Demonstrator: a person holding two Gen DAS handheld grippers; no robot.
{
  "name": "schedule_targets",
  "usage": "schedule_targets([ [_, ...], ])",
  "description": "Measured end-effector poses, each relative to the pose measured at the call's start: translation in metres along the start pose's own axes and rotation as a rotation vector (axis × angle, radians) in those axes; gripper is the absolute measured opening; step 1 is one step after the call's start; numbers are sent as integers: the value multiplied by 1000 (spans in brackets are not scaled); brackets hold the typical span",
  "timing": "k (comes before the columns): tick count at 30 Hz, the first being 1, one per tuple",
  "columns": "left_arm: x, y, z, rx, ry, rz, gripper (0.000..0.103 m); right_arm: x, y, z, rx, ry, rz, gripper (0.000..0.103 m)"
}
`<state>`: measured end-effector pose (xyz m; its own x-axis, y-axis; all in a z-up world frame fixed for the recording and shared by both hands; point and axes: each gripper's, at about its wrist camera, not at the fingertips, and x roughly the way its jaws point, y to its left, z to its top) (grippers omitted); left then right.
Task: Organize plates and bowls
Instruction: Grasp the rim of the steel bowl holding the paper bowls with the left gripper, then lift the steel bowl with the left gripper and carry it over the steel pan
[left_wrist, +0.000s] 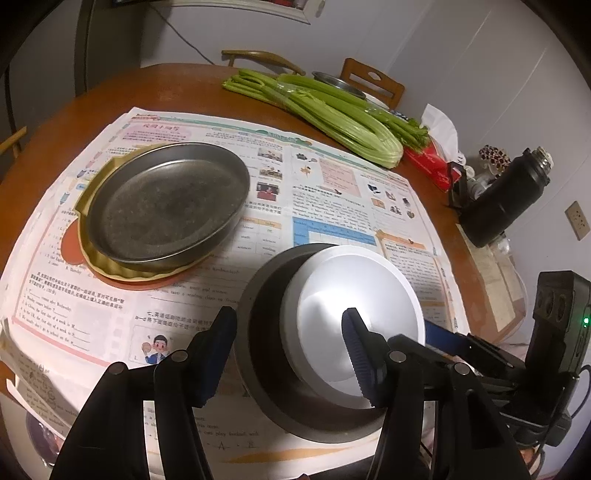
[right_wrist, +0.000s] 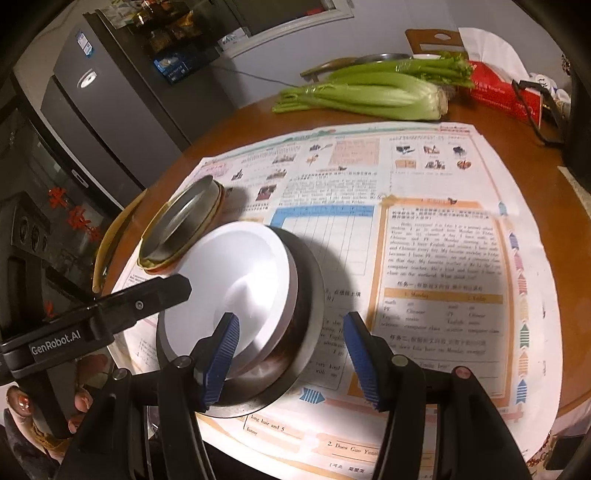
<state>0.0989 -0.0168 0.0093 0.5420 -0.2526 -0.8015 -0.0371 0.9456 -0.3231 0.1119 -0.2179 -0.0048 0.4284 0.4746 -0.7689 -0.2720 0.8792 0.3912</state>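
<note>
The worktop (left_wrist: 177, 79) is warm reddish brown, and over it lies a white newspaper (left_wrist: 332, 192) printed in pink, teal, orange and blue panels with black text and small pictures. At nine o'clock in the left wrist view, a dull grey metal pan (left_wrist: 166, 206) sits in a mustard-yellow fluted dish (left_wrist: 110, 267) over an orange-red plate (left_wrist: 74, 243); at five o'clock a plain white bowl (left_wrist: 354, 317) lies in a dark grey bowl (left_wrist: 258, 332). At one o'clock lie pale green celery (left_wrist: 332, 114) and a red tissue box (left_wrist: 428, 162), and each black claw (right_wrist: 291, 358) carries ribbed blue pads (right_wrist: 221, 358).
</note>
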Motion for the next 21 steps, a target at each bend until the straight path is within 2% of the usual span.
schedule_targets([
  [13,28,6,-4,-15,76,6,61,17,11,-4,-36,44,26,58],
  [17,38,3,-7,-24,114,-28,60,20,17,-6,-67,45,22,61],
  [21,41,-1,-8,-22,117,-32,59,23,17,-6,-69,52,30,62],
])
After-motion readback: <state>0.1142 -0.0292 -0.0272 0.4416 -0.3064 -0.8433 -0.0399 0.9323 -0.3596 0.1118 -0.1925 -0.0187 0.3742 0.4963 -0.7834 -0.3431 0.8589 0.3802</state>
